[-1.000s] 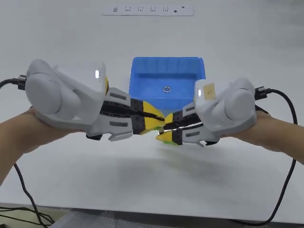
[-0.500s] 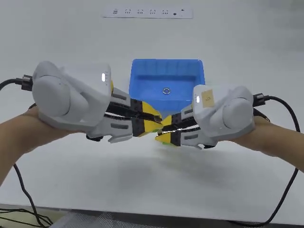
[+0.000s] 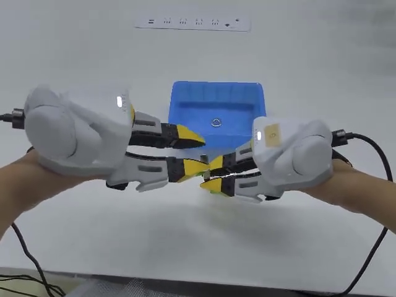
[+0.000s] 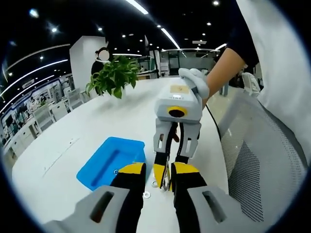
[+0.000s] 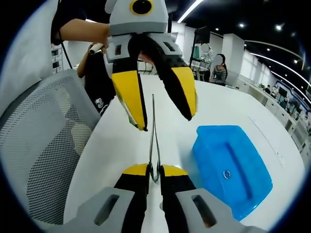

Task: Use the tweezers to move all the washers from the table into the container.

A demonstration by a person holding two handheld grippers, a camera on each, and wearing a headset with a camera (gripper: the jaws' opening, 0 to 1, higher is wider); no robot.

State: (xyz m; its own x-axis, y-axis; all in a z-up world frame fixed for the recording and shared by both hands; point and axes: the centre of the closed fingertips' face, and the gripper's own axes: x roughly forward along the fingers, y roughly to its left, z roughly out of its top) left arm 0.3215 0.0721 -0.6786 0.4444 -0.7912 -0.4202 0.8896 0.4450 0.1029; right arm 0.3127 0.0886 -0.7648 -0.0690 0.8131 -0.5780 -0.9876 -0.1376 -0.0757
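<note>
White tabletop (image 3: 198,247), open-plan office with ceiling lights (image 4: 137,6). One blue container (image 3: 185,102), one washer (image 3: 216,122) inside; two washers (image 4: 146,195) on tabletop. One tweezers (image 5: 153,136), clamped in right tongs (image 3: 207,175); left tongs (image 3: 199,153) spread.

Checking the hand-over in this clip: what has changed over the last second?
The left tongs have opened, their jaws now spread wide, and seem to have let go of the tweezers. The right tongs stay shut on the tweezers. The blue container and the washer inside it are as before.
</note>
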